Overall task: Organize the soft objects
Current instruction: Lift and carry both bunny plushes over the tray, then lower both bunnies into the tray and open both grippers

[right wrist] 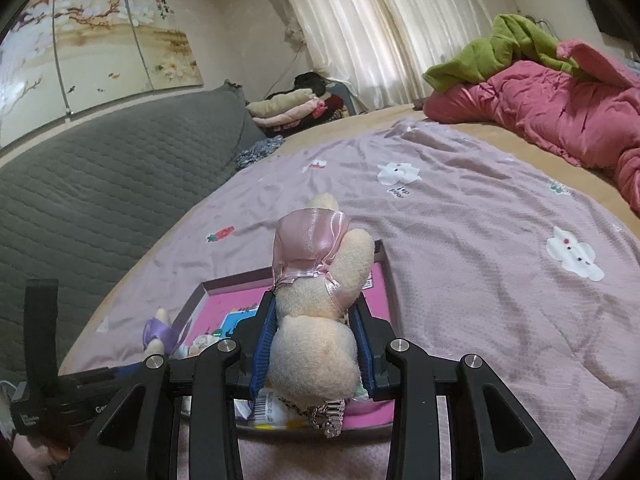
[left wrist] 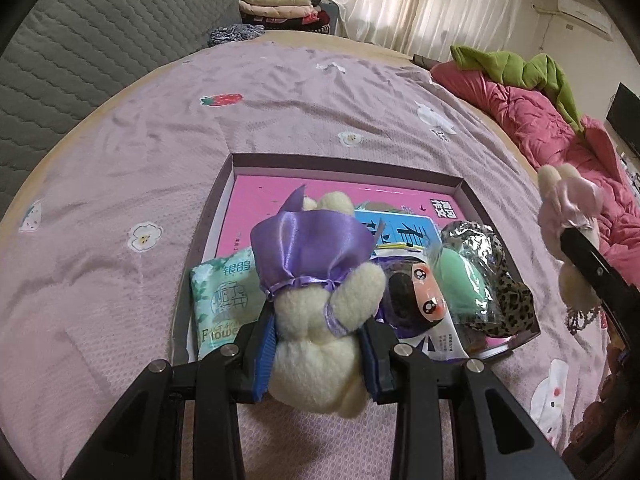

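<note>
My left gripper is shut on a cream plush bear in a purple satin dress, held over the near edge of a shallow box on the bed. The box holds a pink book, a green tissue pack, a doll-face packet and a leopard-print cloth. My right gripper is shut on a cream plush bear in a pink satin dress, held above the box. That bear shows at the right of the left wrist view. The purple bear shows at lower left.
The bed has a lilac patterned cover. A pink quilt with a green garment lies at the far right. A grey quilted headboard is at the left. Folded clothes are stacked beyond the bed.
</note>
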A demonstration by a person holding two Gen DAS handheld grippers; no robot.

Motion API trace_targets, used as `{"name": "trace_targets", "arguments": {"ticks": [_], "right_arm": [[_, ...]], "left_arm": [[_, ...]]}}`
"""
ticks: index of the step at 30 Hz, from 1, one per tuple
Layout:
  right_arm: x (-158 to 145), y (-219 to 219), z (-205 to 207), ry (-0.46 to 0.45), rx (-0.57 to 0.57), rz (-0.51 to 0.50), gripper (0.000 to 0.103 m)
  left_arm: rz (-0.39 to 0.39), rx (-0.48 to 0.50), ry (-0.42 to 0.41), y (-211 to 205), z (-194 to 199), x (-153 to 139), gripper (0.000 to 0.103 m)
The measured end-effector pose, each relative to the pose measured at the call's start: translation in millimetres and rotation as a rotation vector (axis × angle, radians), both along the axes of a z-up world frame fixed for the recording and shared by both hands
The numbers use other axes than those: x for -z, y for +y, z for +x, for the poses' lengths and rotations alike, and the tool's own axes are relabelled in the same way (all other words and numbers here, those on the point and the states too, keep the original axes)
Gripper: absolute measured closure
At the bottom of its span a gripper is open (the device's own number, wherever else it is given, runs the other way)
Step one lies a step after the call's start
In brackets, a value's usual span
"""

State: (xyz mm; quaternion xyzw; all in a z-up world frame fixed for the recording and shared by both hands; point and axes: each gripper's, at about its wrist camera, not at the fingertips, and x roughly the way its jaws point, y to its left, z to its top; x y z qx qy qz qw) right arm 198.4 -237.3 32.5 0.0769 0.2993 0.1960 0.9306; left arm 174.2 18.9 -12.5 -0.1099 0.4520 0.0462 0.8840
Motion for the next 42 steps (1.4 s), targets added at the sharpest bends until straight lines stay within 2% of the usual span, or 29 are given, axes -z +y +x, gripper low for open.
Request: {"name": "trace_targets", "arguments": {"ticks": [14,25,35,40,42], "right_arm": [[34.3,21.4,11.5,0.066,-0.052,-0.053,0.066],[51.5,20.2,13.6,0.101,-0.031,-0.060,0.066],[58.9,31.8,11.3,0.061,-0.014,-0.189,0.064],[56.8,32.2,9.0,0.047,-0.023,-0.202,0.063],[55.5,32.5,8.5,0.048,-0.033,-0.198,0.057]], "left_arm": [[0.014,0.027,0.019,-13.7,8.9,6.5,0.067],[0.042,0.041,0.024,-16.9,9.5,8.4,0.066],[0.041,0.040,0.024,-16.9,9.6,8.5,0.065],[0.033,0.034,0.020,-16.0,9.4,9.0,0.065],[0.026,0.031,0.016,-14.6,9.6,9.0,0.065]]}}
